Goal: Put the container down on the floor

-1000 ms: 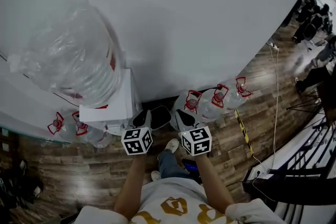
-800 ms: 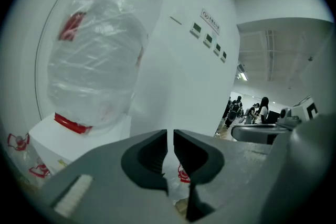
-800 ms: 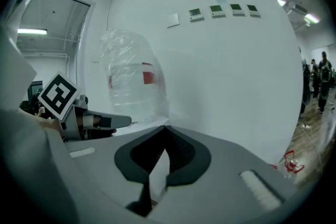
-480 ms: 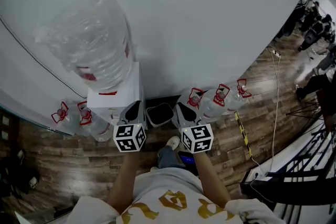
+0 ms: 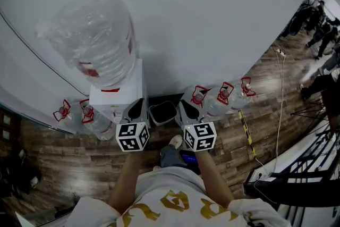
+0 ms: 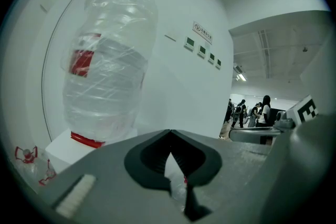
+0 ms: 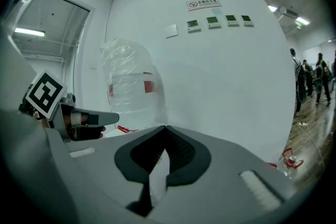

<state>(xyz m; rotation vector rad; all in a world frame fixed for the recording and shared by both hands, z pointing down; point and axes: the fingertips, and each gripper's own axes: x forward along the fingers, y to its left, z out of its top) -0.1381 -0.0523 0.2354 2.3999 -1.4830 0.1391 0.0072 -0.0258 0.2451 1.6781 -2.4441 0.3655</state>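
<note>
A large water bottle (image 5: 95, 40) wrapped in clear plastic stands upside down on a white dispenser (image 5: 119, 94). It also shows in the left gripper view (image 6: 107, 76) and the right gripper view (image 7: 131, 86). A small dark open bin (image 5: 162, 112) stands on the floor against the wall, between my two grippers. My left gripper (image 5: 137, 106) hangs in front of the dispenser, its jaws shut and empty (image 6: 169, 132). My right gripper (image 5: 184, 107) is level with it, to the right of the bin, also shut and empty (image 7: 165, 127).
Clear water bottles with red handles (image 5: 220, 99) lie on the wood floor right of the bin, and more (image 5: 79, 117) left of the dispenser. A curved white wall (image 5: 202, 24) rises behind. A cable (image 5: 278, 93) and people (image 5: 319, 24) are far right.
Since a second ago my left gripper has shifted left, widening the gap between the grippers. The bin now shows whole between them. The view has tilted up slightly.
</note>
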